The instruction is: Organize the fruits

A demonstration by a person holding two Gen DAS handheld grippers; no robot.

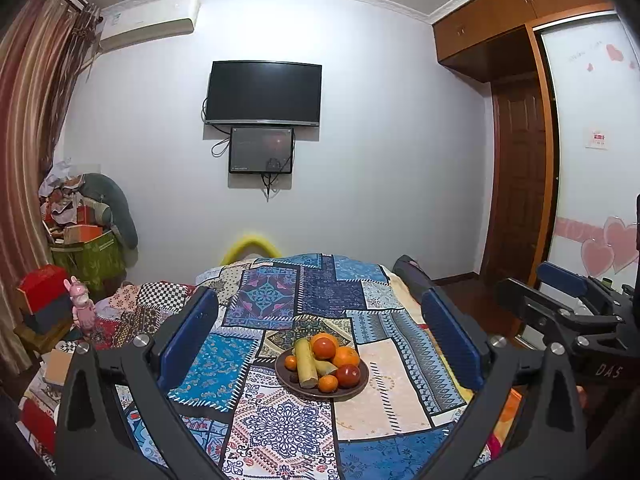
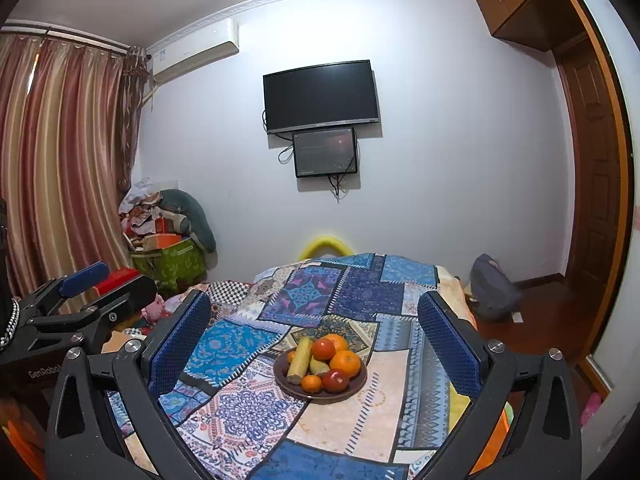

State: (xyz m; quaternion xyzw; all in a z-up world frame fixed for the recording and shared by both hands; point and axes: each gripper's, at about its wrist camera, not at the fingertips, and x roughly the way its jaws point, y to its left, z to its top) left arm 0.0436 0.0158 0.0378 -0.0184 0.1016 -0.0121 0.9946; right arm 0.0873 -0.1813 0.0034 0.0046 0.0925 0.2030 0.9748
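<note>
A brown plate [image 1: 288, 380] sits on a patchwork cloth, also in the right wrist view [image 2: 356, 390]. It holds oranges [image 1: 346, 357], a red tomato [image 1: 323, 347], a red apple [image 1: 348, 375], small tangerines [image 1: 328, 384] and two pale yellow-green stalk pieces [image 1: 305, 362]. My left gripper [image 1: 320, 336] is open and empty, held above and short of the plate. My right gripper [image 2: 314, 338] is open and empty at a like distance. Each gripper shows at the edge of the other's view, the right [image 1: 560, 292] and the left [image 2: 88, 280].
The patchwork cloth [image 1: 280, 420] covers a table or bed. A dark bag [image 2: 494, 286] lies on the wooden floor at right. Boxes and clutter [image 1: 80, 240] pile up by the curtain at left. A pink toy [image 1: 82, 308] stands at the left edge.
</note>
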